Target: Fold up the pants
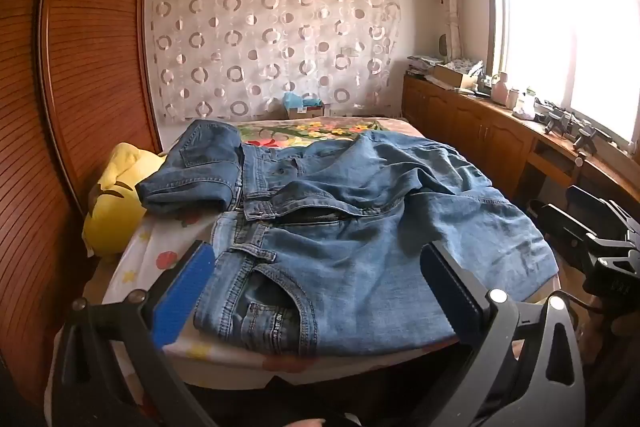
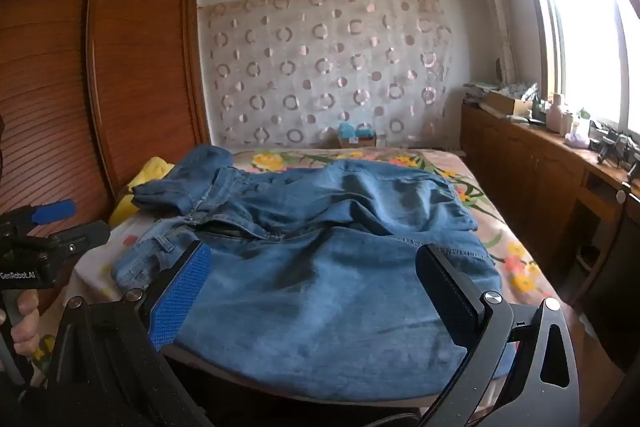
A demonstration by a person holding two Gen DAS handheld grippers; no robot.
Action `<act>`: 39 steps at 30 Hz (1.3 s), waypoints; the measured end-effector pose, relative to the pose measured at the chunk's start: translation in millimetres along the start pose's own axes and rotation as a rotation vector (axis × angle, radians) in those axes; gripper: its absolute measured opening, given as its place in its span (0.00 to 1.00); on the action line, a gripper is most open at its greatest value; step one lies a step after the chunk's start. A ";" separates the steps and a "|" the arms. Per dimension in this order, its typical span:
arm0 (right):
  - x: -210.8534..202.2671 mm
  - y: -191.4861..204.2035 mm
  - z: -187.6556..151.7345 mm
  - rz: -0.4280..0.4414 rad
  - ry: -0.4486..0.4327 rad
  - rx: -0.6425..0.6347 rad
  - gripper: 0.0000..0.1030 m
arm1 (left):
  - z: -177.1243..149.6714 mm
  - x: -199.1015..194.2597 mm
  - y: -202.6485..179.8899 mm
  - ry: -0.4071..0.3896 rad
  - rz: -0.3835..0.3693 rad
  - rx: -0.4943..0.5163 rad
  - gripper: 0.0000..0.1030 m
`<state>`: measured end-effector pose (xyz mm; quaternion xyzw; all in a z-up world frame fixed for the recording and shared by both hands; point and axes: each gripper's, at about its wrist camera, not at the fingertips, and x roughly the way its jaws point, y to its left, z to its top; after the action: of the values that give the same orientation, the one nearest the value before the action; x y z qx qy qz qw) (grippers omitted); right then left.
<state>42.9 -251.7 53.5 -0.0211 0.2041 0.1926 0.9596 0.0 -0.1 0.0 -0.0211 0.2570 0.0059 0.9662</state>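
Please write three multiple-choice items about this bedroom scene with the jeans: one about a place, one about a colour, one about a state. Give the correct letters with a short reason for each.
1. Where do the jeans lie?
A. on the bed
B. on the floor
C. in the wardrobe

2. What colour is the plush toy beside the bed?
A. red
B. yellow
C. green

3. How is the left claw?
A. shut on the jeans
B. open, holding nothing
C. shut on the toy

Answers:
1 A: the denim is spread over the flowered sheet.
2 B: it shows bright yellow next to the wooden wardrobe.
3 B: its pads stand wide apart above the jeans.
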 end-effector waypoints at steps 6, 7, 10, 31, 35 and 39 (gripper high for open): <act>-0.6 -0.6 1.4 -0.003 -0.001 0.007 1.00 | 0.4 0.2 0.6 -0.002 0.003 0.000 1.00; -1.2 0.9 1.3 -0.002 0.001 0.001 1.00 | 0.6 0.2 0.8 -0.003 0.003 0.000 1.00; -1.2 1.1 1.3 -0.003 -0.002 0.002 1.00 | -0.1 0.3 0.1 -0.003 0.002 0.001 1.00; -1.2 1.3 0.5 -0.002 -0.008 0.005 1.00 | 0.0 0.0 -0.1 -0.002 0.001 0.004 1.00; -1.8 1.3 0.5 -0.001 -0.009 0.007 1.00 | 0.0 -0.1 -0.1 -0.003 0.002 0.002 1.00; -1.8 1.4 0.5 -0.001 -0.009 0.006 1.00 | 0.0 -0.2 -0.1 -0.003 0.002 0.003 1.00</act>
<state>41.1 -251.0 54.7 -0.0173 0.2003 0.1914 0.9607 -0.1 -0.2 0.1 -0.0192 0.2555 0.0065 0.9666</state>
